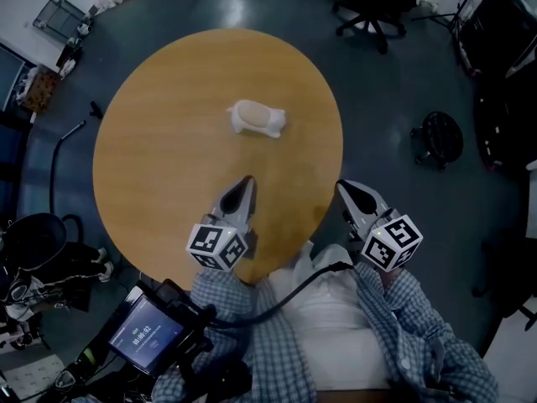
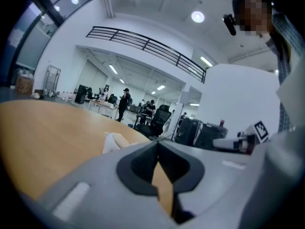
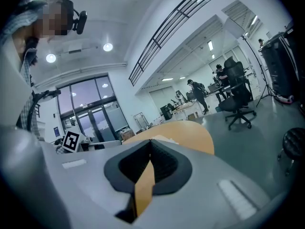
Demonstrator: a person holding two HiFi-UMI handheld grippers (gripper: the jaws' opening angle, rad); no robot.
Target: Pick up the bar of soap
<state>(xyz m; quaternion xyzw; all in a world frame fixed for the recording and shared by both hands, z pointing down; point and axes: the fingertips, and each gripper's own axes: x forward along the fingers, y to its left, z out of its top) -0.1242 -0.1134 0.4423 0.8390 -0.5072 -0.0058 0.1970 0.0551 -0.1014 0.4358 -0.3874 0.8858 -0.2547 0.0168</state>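
Left gripper [image 1: 245,183]: jaws clenched tip to tip with nothing between them, hanging over the near part of the round table [image 1: 151,166]. In the left gripper view the closed tips [image 2: 157,142] meet in a seam, and wood shows through the wedge below it.

Right gripper [image 1: 345,189]: also clamped shut and empty, just off the table's near-right edge, over grey floor. In its own view the tips [image 3: 150,142] are pressed together.

Bar of soap [image 1: 250,115]: pale beige oval lying on a white holder [image 1: 278,124], near the table's middle and slightly toward the far side. It is well apart from both grippers. From the left gripper it shows low, just left of the jaw tips [image 2: 113,141]. Only bare tabletop lies between the left gripper and the soap.

Around the table:
- black office chair [image 1: 369,7] beyond the far-right edge
- black round wheeled base [image 1: 436,137] on the floor to the right
- dark cable [image 1: 57,162] on the floor to the left
- lit screen [image 1: 144,332] off the near-left edge
- checked sleeves [image 1: 394,317] behind the grippers at the near edge
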